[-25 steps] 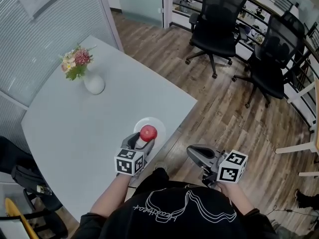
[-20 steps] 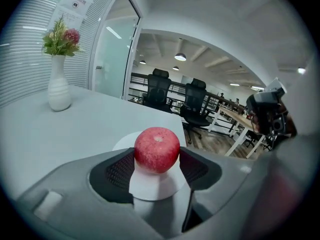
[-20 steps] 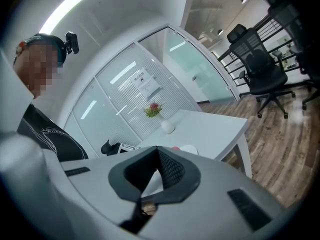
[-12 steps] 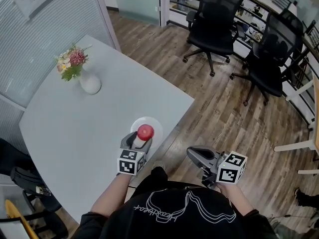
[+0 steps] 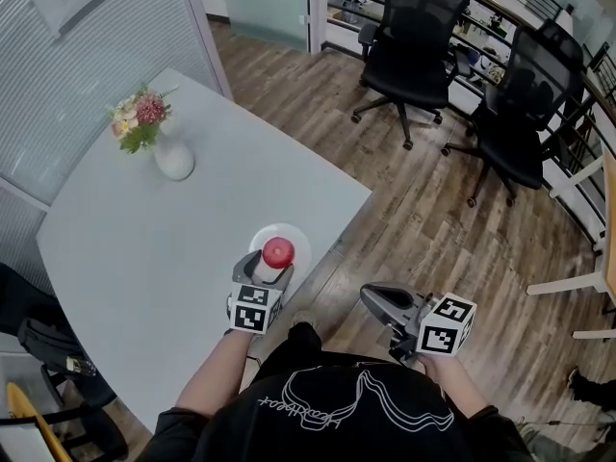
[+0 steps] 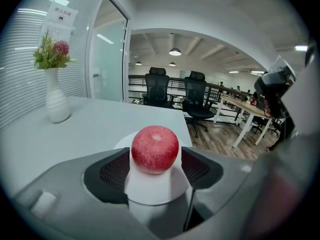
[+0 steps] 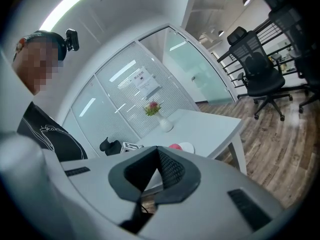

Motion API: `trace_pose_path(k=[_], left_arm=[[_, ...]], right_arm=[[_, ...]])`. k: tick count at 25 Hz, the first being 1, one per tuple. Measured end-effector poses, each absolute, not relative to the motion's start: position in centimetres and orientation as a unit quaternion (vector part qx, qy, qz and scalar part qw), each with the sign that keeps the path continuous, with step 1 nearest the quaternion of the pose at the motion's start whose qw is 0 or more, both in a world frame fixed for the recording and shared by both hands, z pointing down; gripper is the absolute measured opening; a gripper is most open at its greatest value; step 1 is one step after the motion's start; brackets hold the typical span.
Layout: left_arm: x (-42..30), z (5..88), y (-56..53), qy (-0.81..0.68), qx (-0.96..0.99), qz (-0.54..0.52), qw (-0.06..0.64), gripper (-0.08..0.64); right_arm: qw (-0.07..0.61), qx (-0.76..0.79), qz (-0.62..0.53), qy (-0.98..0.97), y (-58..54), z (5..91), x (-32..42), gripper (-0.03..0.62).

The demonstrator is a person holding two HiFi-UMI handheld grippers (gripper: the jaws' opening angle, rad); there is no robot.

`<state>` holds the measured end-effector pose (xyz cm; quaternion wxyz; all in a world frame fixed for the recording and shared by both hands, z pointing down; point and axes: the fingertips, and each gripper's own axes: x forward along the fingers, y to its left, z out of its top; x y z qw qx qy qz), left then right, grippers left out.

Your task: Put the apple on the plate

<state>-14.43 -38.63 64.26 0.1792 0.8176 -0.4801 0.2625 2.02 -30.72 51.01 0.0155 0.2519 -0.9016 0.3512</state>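
The red apple rests on the small white plate near the front edge of the grey table. My left gripper straddles it with its jaws opening. In the left gripper view the apple sits on the plate between the two black pads, with a thin gap on each side. My right gripper hangs off the table over the wooden floor, to the right of the plate. Its pads meet at the tip with nothing between them.
A white vase of flowers stands at the far left of the table. Two black office chairs stand on the wood floor beyond. The table edge runs just right of the plate. A dark bag lies at the lower left.
The left gripper has rolled a little around the apple, and its marker cube now faces differently. The apple stays on the plate. The right gripper has not moved.
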Motion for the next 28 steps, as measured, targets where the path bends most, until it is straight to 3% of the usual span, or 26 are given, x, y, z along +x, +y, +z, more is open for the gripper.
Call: trace_pose_path(k=[11, 22, 28], left_arm=[[-14.3, 56.1, -35.6, -0.494, 0.831, 0.181, 0.181, 0.325], [-7.9, 44.5, -25.9, -0.390, 0.895, 0.022, 0.216, 0.317], [-4.4, 41.9, -20.8, -0.320, 0.921, 0.007, 0.223, 0.212]], right_arm=[[0.031, 0.256, 0.277, -0.926, -28.7, 48.3, 3.1, 0.009], [-0.015, 0.208, 0.243, -0.947, -24.0, 43.9, 2.7, 0.009], [-0.024, 0.171, 0.229, -0.958, -20.8, 42.1, 2.3, 0.009]])
